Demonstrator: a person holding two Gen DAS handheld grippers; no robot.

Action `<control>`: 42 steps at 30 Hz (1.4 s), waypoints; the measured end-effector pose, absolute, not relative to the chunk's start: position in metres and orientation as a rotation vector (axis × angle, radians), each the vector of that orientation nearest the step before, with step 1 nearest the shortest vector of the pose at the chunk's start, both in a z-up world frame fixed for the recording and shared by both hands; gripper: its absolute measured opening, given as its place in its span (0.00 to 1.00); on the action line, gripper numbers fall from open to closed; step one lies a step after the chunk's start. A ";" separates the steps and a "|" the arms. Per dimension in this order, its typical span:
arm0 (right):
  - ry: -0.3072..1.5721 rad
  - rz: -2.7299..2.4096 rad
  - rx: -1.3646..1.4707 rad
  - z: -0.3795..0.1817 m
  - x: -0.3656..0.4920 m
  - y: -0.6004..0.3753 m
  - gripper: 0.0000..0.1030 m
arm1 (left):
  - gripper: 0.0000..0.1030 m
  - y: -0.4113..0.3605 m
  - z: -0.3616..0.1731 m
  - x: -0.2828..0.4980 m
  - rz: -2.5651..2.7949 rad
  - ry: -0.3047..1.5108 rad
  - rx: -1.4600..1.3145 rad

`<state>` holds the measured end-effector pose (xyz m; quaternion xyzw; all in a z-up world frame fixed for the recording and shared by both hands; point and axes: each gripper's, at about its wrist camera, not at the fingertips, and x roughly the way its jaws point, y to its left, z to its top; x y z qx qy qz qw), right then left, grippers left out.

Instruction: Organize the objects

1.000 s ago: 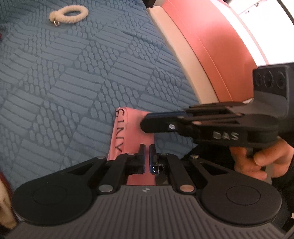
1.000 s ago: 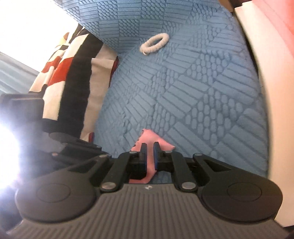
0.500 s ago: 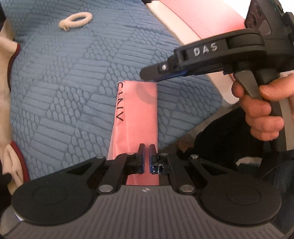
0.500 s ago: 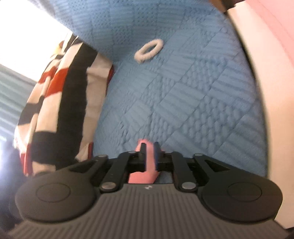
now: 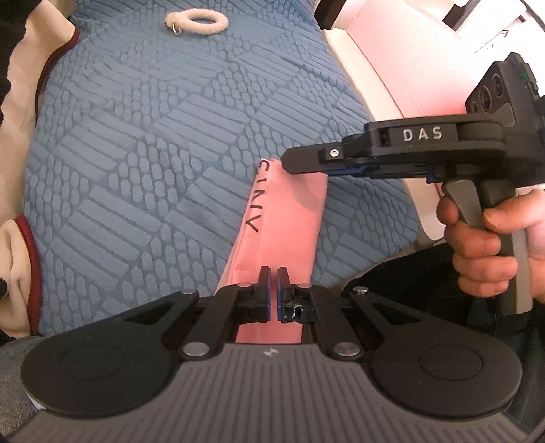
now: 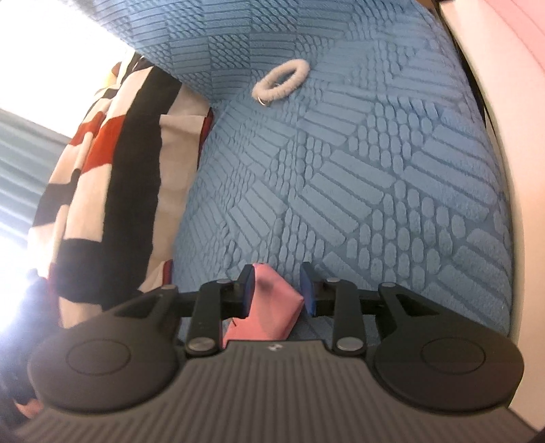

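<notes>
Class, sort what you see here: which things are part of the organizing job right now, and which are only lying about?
In the job:
- pink pouch
- left tongs, shut on the pouch's near end
- right tongs, open around its far corner

Lying about:
- white fluffy hair tie on the blue bedspread
- striped red, black and white cloth at the bed's edge

A home: blue textured bedspread, patterned blanket, white scrunchie.

Your right wrist view is blown out by white glare from nine to eleven o'clock, and its striped fabric looks soft. Your left view is evenly daylit and sharper, the blue bedspread bowing at the fisheye edges, overexposed at one o'clock.
</notes>
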<state>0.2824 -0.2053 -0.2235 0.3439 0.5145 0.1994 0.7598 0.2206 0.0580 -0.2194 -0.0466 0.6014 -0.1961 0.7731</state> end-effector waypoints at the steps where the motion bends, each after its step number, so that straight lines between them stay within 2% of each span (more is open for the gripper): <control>1: 1.131 0.433 0.775 -0.225 0.282 -0.209 0.31 | 0.06 0.058 -0.219 0.220 -0.421 1.301 -0.099; 8: 1.197 0.459 0.787 -0.223 0.280 -0.208 0.31 | 0.06 0.057 -0.219 0.222 -0.401 1.292 -0.075; 10: 1.222 0.451 0.768 -0.225 0.279 -0.207 0.23 | 0.06 0.058 -0.217 0.222 -0.403 1.283 -0.084; 18: 1.225 0.445 0.788 -0.225 0.278 -0.211 0.23 | 0.07 0.028 -0.198 0.209 -0.448 1.157 0.035; 21: 1.212 0.449 0.810 -0.221 0.277 -0.214 0.23 | 0.22 0.015 -0.198 0.203 -0.444 1.136 0.092; 23: 1.205 0.447 0.814 -0.218 0.275 -0.214 0.23 | 0.45 0.010 -0.196 0.199 -0.449 1.111 0.101; 24: 1.202 0.446 0.824 -0.217 0.274 -0.215 0.23 | 0.48 0.008 -0.195 0.197 -0.442 1.096 0.111; 42: 1.187 0.477 0.879 -0.210 0.271 -0.214 0.21 | 0.47 -0.034 -0.229 0.172 -0.239 0.970 0.573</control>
